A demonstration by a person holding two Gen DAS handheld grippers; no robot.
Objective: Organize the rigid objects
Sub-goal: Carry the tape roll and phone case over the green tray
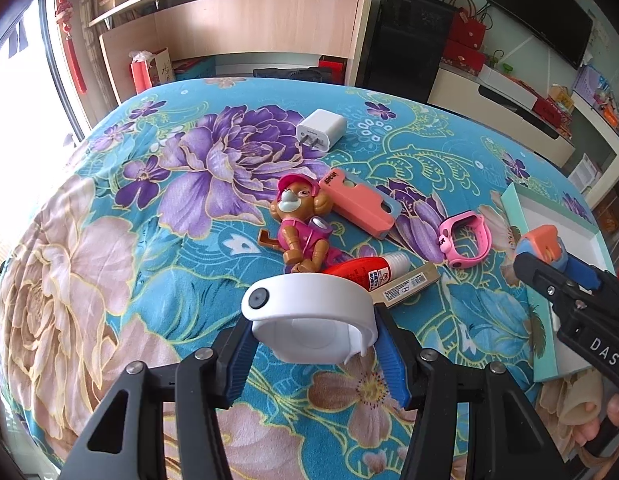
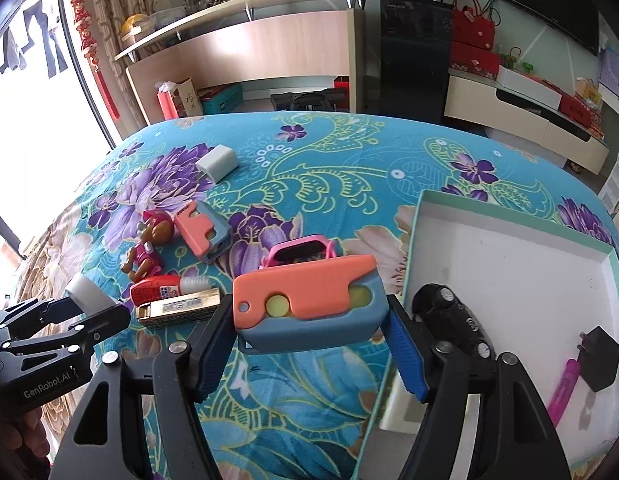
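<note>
Holding a white round case (image 1: 313, 320) between its blue pads, the left gripper (image 1: 313, 344) hangs above the floral cloth (image 1: 109, 240), probably carrying it toward the tray (image 2: 509, 280) on the right. The right gripper (image 2: 309, 340) clamps an orange-and-blue toy (image 2: 309, 312) just left of the tray's rim, seemingly for the same drop.

Loose on the cloth lie six things: one white charger (image 1: 321, 130), one dog figure (image 1: 299, 228), one second orange-and-blue toy (image 1: 361, 204), one pink watch (image 1: 463, 242), one red tube (image 1: 365, 268) and one tan box (image 1: 405, 286). The tray already holds three: one black car (image 2: 453, 320), one black plug (image 2: 599, 364) and one pink stick (image 2: 565, 388).
</note>
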